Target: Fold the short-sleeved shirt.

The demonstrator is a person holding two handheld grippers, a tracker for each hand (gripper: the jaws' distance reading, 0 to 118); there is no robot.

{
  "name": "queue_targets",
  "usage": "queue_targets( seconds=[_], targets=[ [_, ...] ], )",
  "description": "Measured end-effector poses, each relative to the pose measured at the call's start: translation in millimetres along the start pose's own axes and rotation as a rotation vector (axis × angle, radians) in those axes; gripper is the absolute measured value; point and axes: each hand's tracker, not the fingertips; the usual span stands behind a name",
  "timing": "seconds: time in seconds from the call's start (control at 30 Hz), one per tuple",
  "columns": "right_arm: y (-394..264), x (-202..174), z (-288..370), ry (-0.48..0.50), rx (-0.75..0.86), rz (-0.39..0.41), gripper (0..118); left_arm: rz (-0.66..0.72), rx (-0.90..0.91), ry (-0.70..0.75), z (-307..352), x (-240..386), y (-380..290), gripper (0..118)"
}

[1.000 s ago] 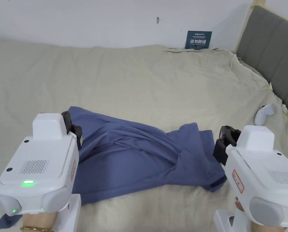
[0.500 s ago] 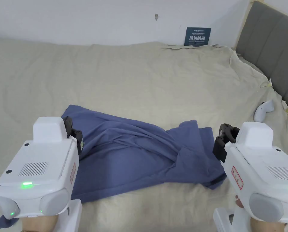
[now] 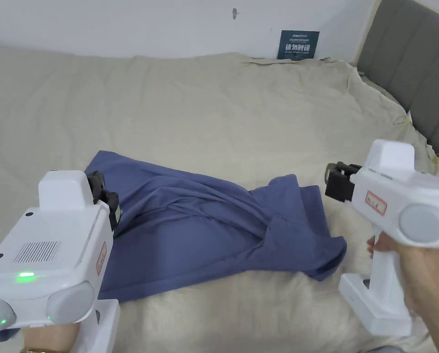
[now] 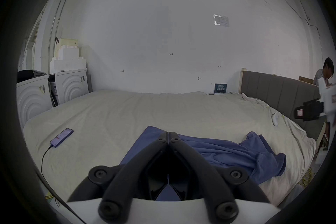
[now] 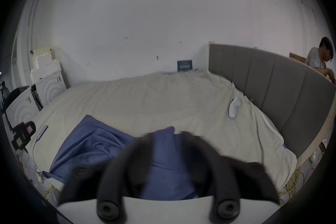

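Observation:
A blue short-sleeved shirt (image 3: 204, 230) lies crumpled and partly folded over itself on the beige bed sheet (image 3: 213, 115). My left gripper (image 3: 104, 202) hovers over the shirt's left edge. In the left gripper view its jaws meet at the tips, so the left gripper (image 4: 168, 134) is shut, with no cloth seen between them and the shirt (image 4: 227, 153) lying beyond. My right gripper (image 3: 335, 181) is raised just right of the shirt's right end. In the right gripper view the right gripper (image 5: 167, 137) is blurred, its jaws apart with the shirt (image 5: 94, 144) showing between them.
A white controller (image 5: 234, 107) lies near the grey headboard (image 3: 411, 69). A phone on a cable (image 4: 61, 137) rests on the sheet at the left. White appliances (image 4: 32, 98) stand past the bed's left end. A person (image 5: 320, 57) sits behind the headboard.
My right gripper has lifted up and away to the right from the shirt's right edge and tilted level. The left gripper has barely moved. The head camera has tipped down a little.

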Motion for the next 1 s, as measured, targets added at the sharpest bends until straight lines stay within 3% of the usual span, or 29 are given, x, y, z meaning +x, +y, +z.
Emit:
queue_targets(
  seconds=[0.03,0.07,0.1,0.13,0.47,0.57,0.8,0.93,1.0],
  targets=[
    [6.2,4.5,-9.8,-0.003,-0.035,-0.011,69,0.002,-0.002,-0.002,-0.4,0.1,-1.2,0],
    [13.7,9.7,-23.1,-0.004,-0.119,-0.017,92,0.004,-0.006,-0.003,-1.6,0.2,-2.9,0],
    [19.5,14.3,-36.3,-0.004,-0.190,-0.034,107,0.004,-0.010,-0.003,-3.0,0.4,-4.7,0],
    [22.4,17.3,-44.0,-0.008,-0.196,-0.042,111,0.003,-0.016,-0.002,-4.4,0.5,-6.2,0],
    [5.0,43.8,-151.2,-0.135,-0.670,-0.083,111,0.005,-0.063,0.006,-17.4,-2.0,-15.2,0],
    [-11.5,44.7,-168.8,-0.188,-0.734,-0.065,111,0.009,-0.079,0.012,-22.0,-5.0,-18.5,0],
    [-31.1,40.7,-190.4,-0.187,-0.744,-0.070,108,0.010,-0.121,0.030,-31.4,-8.4,-28.3,0],
    [-35.7,39.1,-198.6,-0.181,-0.773,-0.089,66,0.015,-0.134,0.030,-33.2,-7.8,-30.7,0],
    [-36.1,39.4,-197.3,-0.150,-0.766,-0.108,52,0.020,-0.140,0.027,-33.2,-8.3,-31.1,0]
  ],
)
